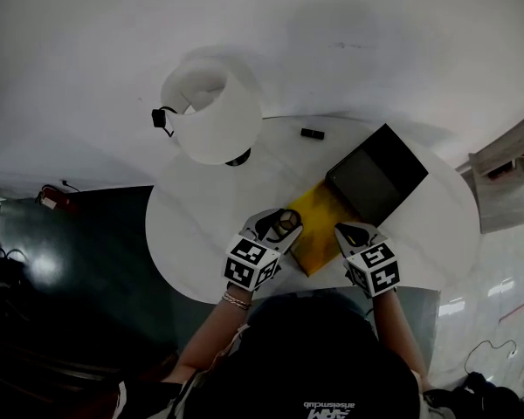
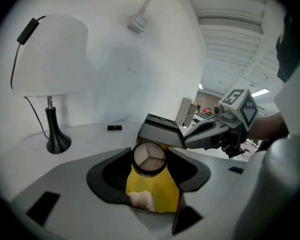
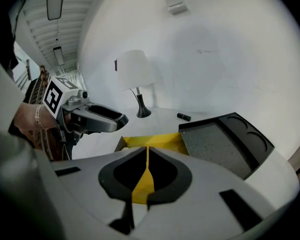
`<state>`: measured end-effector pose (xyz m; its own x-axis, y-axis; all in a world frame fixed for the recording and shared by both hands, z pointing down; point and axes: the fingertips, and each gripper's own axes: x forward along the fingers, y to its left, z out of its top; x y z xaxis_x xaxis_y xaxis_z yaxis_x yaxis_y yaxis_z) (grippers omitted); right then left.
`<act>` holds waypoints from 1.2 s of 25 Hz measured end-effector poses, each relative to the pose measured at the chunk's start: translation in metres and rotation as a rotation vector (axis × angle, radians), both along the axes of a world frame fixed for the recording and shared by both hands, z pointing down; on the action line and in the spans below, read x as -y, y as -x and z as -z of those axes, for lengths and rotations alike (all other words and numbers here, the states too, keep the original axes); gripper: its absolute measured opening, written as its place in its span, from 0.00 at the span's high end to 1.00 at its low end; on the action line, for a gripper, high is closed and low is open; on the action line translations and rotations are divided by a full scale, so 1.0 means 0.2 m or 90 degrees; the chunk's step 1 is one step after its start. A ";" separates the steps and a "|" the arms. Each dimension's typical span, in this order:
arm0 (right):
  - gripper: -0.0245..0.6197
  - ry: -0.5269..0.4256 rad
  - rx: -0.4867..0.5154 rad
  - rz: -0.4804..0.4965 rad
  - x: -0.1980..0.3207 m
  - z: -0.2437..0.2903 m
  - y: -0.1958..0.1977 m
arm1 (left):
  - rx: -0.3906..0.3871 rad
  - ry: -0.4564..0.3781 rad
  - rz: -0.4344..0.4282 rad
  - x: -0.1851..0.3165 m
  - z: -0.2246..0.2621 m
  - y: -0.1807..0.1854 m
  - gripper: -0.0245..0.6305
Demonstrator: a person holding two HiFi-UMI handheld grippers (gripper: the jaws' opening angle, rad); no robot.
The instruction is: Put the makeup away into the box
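The left tool (image 1: pixel 278 227) clamps a round compact (image 2: pixel 149 158) at frame centre, above the open yellow box (image 3: pixel 155 140). The right tool (image 3: pixel 146 156) is clenched empty beside it. Gripped only by its rim, the compact could slip, or catch the box wall if let go early.

The round white table (image 1: pixel 201 225) bears a lamp (image 1: pixel 214 116), a black tube (image 1: pixel 311 133) and an open yellow box (image 1: pixel 319 221).

- Box (image 1: pixel 317 232): yellow inside; its lid (image 1: pixel 377 175) is black.
- Compact (image 2: pixel 149 159): black rim, three beige-to-brown wedges.
- Lamp shade (image 1: pixel 211 116) and table (image 1: pixel 192 225): white.
- Small tube (image 1: pixel 311 133): black.
- Left gripper (image 1: pixel 285 223): grey, with black-and-white square markers.
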<state>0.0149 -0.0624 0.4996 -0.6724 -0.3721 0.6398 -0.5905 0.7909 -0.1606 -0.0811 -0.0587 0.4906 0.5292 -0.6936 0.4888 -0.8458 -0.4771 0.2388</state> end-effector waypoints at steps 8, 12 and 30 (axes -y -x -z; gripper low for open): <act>0.92 0.004 0.001 -0.035 0.02 0.02 -0.16 | -0.015 0.017 -0.065 0.05 -0.05 -0.25 0.60; 0.92 0.008 0.005 -0.053 0.04 0.01 -0.24 | -0.009 0.028 -0.092 0.07 -0.08 -0.36 0.60; 0.92 0.040 0.017 -0.059 0.16 -0.04 -0.49 | 0.016 0.095 -0.144 0.13 -0.27 -0.68 0.60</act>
<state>0.1126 -0.0940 0.5082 -0.6545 -0.3937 0.6455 -0.6555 0.7209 -0.2250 0.0547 -0.0839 0.5445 0.6489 -0.4787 0.5914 -0.7284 -0.6155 0.3010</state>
